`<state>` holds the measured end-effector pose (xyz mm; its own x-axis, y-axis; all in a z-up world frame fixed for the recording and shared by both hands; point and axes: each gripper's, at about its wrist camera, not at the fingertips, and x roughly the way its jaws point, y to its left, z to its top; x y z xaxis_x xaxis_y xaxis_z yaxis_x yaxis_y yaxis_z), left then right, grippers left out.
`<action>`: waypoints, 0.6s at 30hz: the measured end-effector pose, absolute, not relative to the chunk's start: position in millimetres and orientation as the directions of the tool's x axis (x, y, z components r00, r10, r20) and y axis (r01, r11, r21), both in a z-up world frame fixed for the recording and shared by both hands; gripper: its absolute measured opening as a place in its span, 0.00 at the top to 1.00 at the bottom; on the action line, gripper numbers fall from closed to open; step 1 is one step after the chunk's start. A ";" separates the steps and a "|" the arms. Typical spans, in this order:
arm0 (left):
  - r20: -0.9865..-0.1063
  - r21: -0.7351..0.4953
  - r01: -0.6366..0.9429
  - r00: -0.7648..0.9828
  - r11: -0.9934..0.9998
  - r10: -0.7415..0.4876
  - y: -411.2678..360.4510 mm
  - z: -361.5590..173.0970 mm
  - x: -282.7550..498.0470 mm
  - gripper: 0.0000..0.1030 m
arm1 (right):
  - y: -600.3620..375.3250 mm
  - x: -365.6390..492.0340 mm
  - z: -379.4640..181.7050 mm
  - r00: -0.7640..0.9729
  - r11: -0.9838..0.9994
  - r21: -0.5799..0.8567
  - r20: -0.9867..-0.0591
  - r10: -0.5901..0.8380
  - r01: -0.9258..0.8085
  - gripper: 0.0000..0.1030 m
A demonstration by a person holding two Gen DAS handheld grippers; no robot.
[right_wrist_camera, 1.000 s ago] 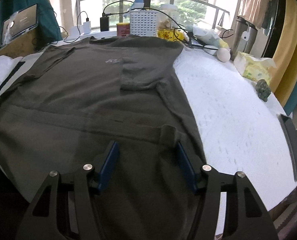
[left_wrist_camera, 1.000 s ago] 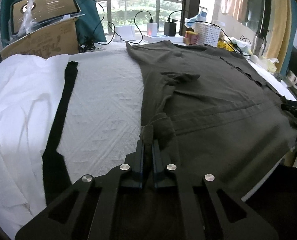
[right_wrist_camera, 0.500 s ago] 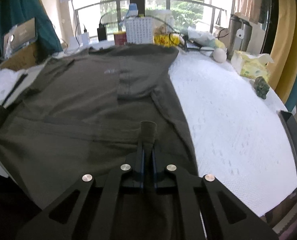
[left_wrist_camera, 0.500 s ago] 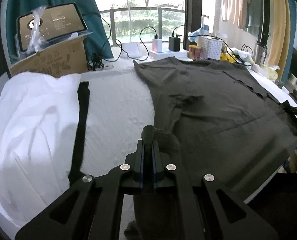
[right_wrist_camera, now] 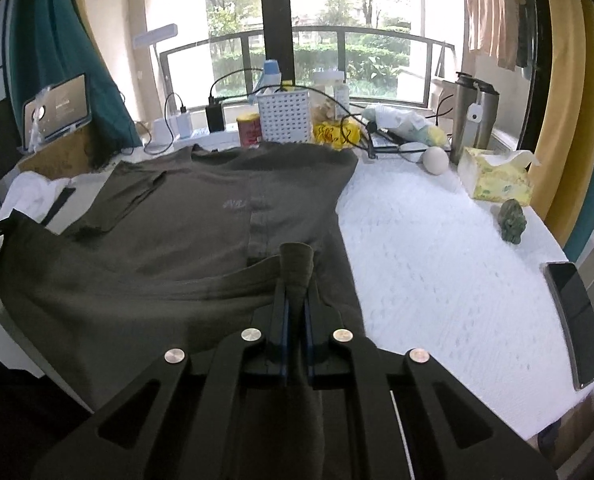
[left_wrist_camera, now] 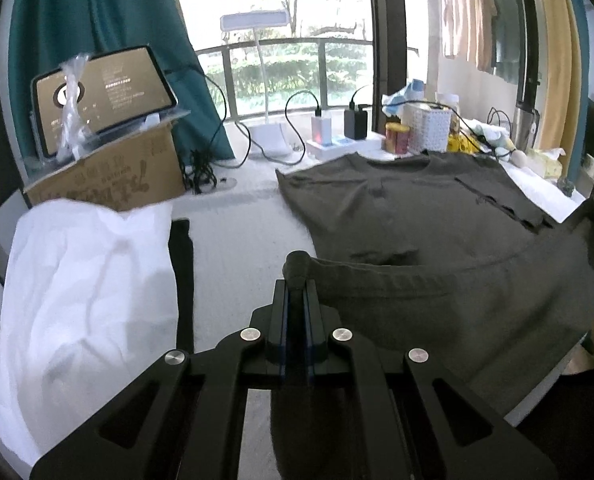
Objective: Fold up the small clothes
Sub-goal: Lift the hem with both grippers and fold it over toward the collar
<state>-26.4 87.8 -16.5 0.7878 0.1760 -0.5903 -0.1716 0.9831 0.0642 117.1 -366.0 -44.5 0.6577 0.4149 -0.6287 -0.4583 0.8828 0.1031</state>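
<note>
A dark olive T-shirt (left_wrist_camera: 437,216) (right_wrist_camera: 185,216) lies spread on the white-covered table, both sleeves folded inward. My left gripper (left_wrist_camera: 296,284) is shut on the shirt's near left hem corner, and a nub of cloth pokes out past the tips. My right gripper (right_wrist_camera: 295,288) is shut on the near right hem corner in the same way. Both corners are lifted off the table, so the hem hangs raised between them. The other gripper shows only as a dark tip at each view's edge.
A white garment (left_wrist_camera: 85,280) and a black strip (left_wrist_camera: 181,280) lie left of the shirt. A cardboard box (left_wrist_camera: 109,176) with a tablet stands behind. Chargers, a basket (right_wrist_camera: 285,116), a flask (right_wrist_camera: 473,116), a tissue pack (right_wrist_camera: 493,176) and a phone (right_wrist_camera: 577,320) crowd the back and right.
The right gripper's jaws went from wide open to shut on the hem corner. Both grippers then rose, lifting the shirt's near edge off the table.
</note>
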 end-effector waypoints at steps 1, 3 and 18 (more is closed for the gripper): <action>-0.586 0.065 -0.172 0.791 0.983 0.177 88.5 -14.3 -23.6 0.93 | -367.4 119.4 -42.4 0.661 0.884 0.109 -0.624 0.417 -0.455 0.94; -0.582 0.066 -0.173 0.793 0.983 0.178 90.3 -11.5 -17.2 0.93 | -368.2 123.5 -38.4 0.669 0.886 0.113 -0.614 0.418 -0.449 0.94; -0.531 0.007 -0.219 0.826 0.976 0.189 106.4 -0.9 18.6 0.93 | -355.8 170.0 -30.7 0.695 0.893 0.114 -0.589 0.413 -0.435 0.94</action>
<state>18.6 106.4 -0.9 0.8261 0.1894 -0.5307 -0.2194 0.9756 0.0068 170.0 -355.8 -30.7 0.6946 0.4133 -0.5888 -0.4349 0.8932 0.1139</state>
